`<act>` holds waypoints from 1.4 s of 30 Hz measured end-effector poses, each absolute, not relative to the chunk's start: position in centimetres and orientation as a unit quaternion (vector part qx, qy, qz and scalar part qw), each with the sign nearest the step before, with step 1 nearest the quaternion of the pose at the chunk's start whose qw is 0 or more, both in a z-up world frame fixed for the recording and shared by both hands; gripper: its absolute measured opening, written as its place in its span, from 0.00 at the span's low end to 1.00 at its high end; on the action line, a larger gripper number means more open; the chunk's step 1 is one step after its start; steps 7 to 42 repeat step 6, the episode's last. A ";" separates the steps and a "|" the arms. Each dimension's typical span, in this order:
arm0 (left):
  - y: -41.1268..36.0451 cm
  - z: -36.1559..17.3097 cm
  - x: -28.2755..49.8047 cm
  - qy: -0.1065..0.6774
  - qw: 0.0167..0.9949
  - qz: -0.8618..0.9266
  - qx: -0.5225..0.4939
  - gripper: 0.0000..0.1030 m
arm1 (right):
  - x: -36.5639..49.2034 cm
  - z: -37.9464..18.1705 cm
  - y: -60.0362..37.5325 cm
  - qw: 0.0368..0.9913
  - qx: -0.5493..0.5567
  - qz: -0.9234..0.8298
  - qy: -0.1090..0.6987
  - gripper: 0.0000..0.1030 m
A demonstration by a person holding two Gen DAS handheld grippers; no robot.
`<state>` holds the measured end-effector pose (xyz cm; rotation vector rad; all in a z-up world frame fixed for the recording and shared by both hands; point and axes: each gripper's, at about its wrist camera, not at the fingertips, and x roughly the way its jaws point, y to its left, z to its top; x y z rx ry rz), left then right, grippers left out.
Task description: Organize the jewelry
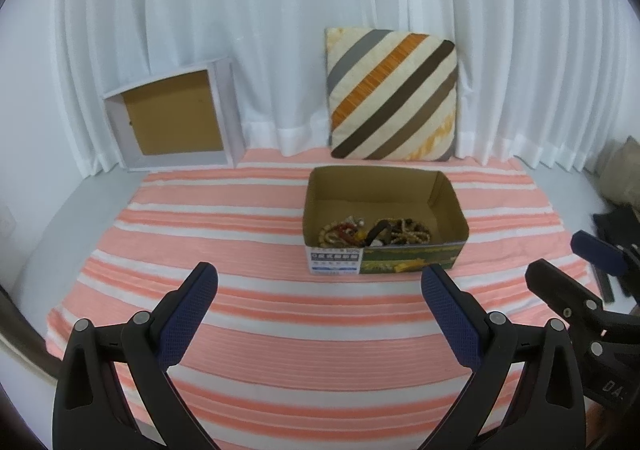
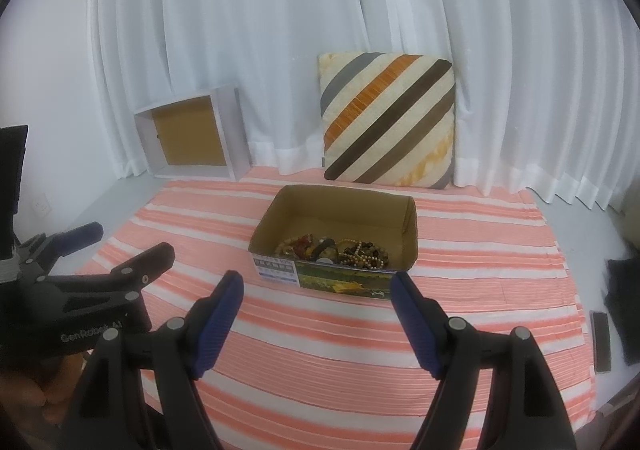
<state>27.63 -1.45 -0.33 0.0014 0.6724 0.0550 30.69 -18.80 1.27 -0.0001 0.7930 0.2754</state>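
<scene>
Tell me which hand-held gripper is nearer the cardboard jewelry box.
Right, slightly. The right hand-held gripper sits just short of the cardboard jewelry box; the left hand-held gripper is short of it, offset left.

Read "GenRobot AI" in white on body of my left gripper (image 2: 90, 248), seen from right wrist. "DA" on my right gripper (image 1: 560, 256). Printed label on cardboard box (image 2: 276, 270) too small to read.

My pads (image 1: 450, 314) look rubbery, textured; the box (image 2: 410, 228) matt cardboard; the cloth (image 1: 280, 350) ribbed; the curtain (image 1: 260, 29) sheer fabric.
</scene>
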 end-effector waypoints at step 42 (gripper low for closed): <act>-1.5 -0.2 27.2 0.318 0.948 0.025 -0.001 0.99 | 30.8 1.2 -18.8 0.914 -0.002 0.132 0.385 0.75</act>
